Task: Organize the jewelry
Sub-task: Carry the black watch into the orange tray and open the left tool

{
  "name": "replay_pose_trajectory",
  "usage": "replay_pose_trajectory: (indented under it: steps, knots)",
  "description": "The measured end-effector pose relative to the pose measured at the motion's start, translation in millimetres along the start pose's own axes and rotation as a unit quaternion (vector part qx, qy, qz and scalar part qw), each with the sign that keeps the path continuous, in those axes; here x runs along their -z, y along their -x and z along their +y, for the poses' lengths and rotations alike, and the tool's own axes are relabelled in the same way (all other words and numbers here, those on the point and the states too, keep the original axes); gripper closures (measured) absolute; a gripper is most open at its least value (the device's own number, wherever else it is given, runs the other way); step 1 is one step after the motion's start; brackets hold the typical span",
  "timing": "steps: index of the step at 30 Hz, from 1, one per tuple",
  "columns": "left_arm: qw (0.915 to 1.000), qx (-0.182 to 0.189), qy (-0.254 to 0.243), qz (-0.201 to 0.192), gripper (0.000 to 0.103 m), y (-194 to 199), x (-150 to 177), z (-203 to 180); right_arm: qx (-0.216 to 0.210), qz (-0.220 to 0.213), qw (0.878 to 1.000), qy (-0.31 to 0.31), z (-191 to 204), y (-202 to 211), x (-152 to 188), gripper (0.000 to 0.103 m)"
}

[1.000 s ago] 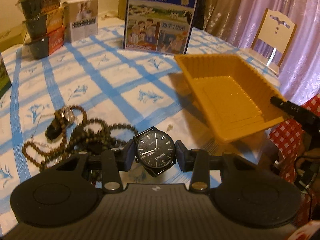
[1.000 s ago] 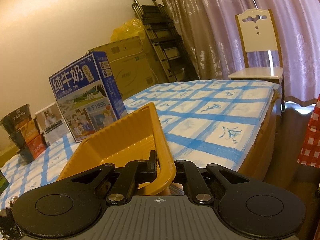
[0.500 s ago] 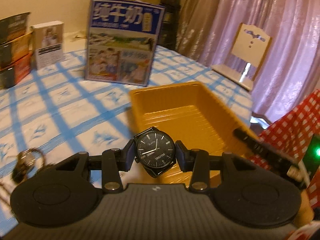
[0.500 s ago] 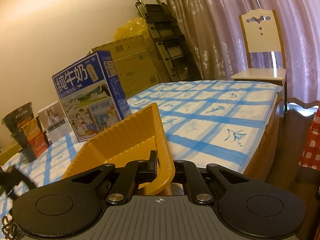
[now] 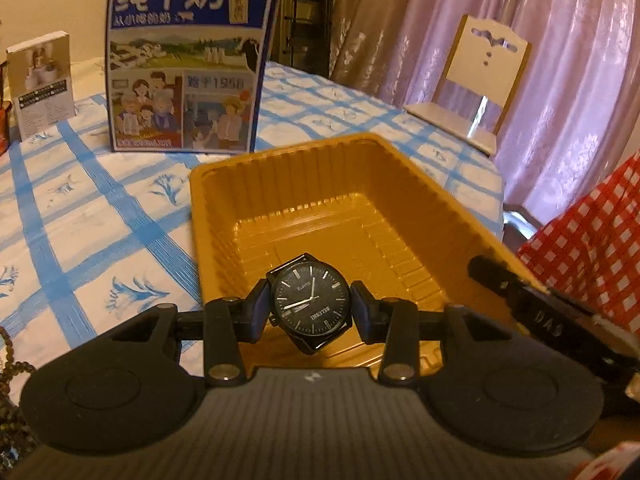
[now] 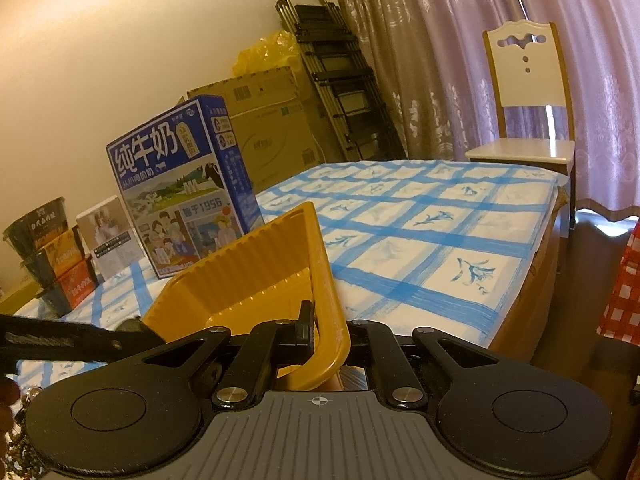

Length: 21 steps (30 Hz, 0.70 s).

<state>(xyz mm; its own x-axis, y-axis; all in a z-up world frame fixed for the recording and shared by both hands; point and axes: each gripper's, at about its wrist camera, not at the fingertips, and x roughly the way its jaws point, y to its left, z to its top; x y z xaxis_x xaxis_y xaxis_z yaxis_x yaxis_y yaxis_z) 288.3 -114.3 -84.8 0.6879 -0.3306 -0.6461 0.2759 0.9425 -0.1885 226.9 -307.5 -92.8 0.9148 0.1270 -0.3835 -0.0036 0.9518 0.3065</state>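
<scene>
Left gripper clamps a black wristwatch above the orange tray; right gripper, pinching the rim, should steady it for a low release.

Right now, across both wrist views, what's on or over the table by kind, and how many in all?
Wristwatch: 1
Yellow tray: 1
Milk carton box: 1
Small white box: 1
Stacked instant noodle cups: 3
Bead strand, partly in view: at least 1
Total: 8
</scene>
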Motion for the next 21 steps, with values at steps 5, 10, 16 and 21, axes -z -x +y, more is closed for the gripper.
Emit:
replay_pose_trajectory:
  steps: [5,10,16,21]
  knots:
    - [0.9985,0.021,0.01,0.05,0.065,-12,16,1,-0.001,0.003,1.0,0.0,-2,0,2,0.096]
    - [0.9973,0.024,0.006,0.069,0.064,-20,19,-1,-0.001,0.003,1.0,0.008,-2,0,2,0.096]
    - [0.9977,0.022,0.016,0.062,0.051,-16,15,2,0.004,0.008,1.0,0.009,-1,-1,2,0.096]
    - [0.9987,0.01,0.015,0.047,0.051,2,12,6,0.004,0.009,1.0,0.01,-1,-2,2,0.096]
